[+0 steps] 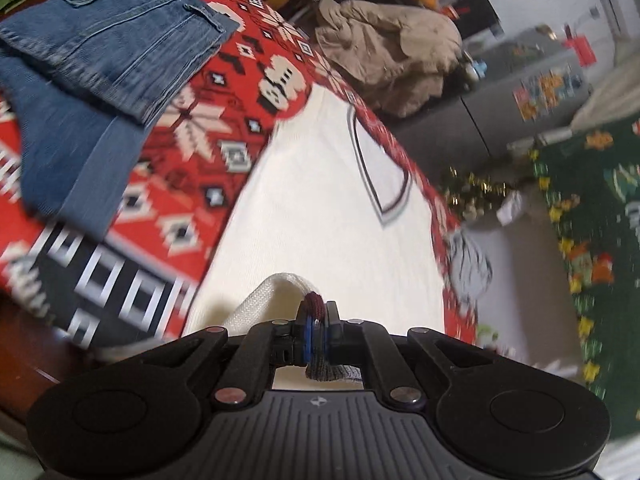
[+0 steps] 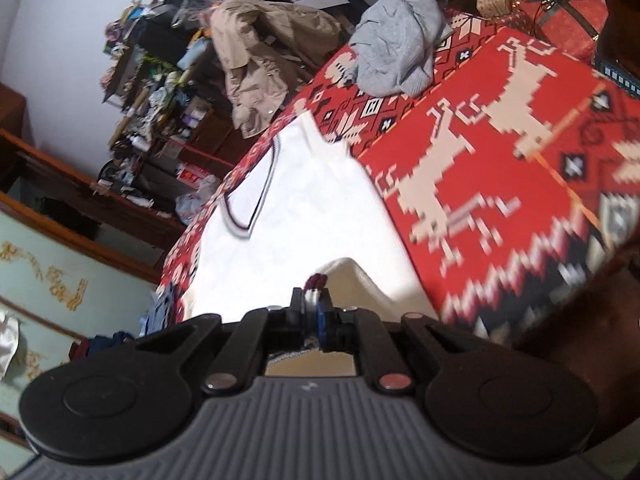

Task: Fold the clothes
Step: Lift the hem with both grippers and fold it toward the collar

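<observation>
Both grippers are closed on the near hem of a white sweater (image 1: 320,184). The left gripper (image 1: 318,320) has its jaws pinched tight on the ribbed hem w/ its dark red and grey trim, and the cloth is lifted in a small hump just ahead of it. The right gripper (image 2: 316,300) does the same on the other end of the hem, jaws together w/ a raised peak of cloth beyond.

The rest of the sweater lies flat and spread on the bench (image 2: 500,128) w/ its red patterned cloth, V-neck collar (image 1: 380,176) at the far end near the edge. No sleeves show spread out at the sides, so they may be tucked in or hidden; can't tell.

Done so far, judging by how things lie: 2 items sit folded and stacked on the left, jeans (image 1: 116,40) on top of a blue garment (image 1: 68,152). Left to do: the white sweater isn't a compact fold, and a grey garment (image 2: 400,40) lies crumpled at the far end. A beige jacket (image 2: 260,48) sits heaped beyond the bench; unclear if it's part of the job.
</observation>
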Tool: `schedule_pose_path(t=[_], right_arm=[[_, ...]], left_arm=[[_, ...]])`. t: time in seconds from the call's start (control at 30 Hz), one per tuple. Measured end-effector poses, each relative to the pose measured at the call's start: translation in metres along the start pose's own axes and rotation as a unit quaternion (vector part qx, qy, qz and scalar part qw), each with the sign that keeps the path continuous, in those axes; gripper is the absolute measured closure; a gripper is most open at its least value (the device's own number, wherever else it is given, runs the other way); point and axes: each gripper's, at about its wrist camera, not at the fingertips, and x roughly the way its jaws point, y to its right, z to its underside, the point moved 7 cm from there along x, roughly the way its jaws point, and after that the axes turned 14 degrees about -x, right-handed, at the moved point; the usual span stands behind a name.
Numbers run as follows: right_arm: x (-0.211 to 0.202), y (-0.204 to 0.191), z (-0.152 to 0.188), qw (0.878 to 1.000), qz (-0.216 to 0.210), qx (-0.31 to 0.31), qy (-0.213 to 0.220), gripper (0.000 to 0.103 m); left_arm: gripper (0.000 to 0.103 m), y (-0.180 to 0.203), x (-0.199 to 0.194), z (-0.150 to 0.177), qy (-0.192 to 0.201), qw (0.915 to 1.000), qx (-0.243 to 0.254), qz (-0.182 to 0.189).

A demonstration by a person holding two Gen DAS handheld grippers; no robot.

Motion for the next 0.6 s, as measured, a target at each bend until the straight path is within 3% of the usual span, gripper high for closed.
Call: schedule_pose_path(t=[0.3,0.47,0.6], right_arm=[[0.084,0.021,-0.035,0.999,0.04,0.002,-0.015,0.097],[0.108,0.021,-0.042,0.999,0.051,-0.015,-0.007,0.092],[0.123,0.02,-0.049,0.998,0.056,-0.029,0.004,0.084]], left_arm=[[0.096,0.001,0.067,-0.04,0.003,0.9983,0.008,-0.057],[0.086,0.007,0.075,-0.049,0.013,0.999,0.025,-0.035],[0.057,0.021,0.062,-0.051,0.054,0.9943,0.081,-0.043]])
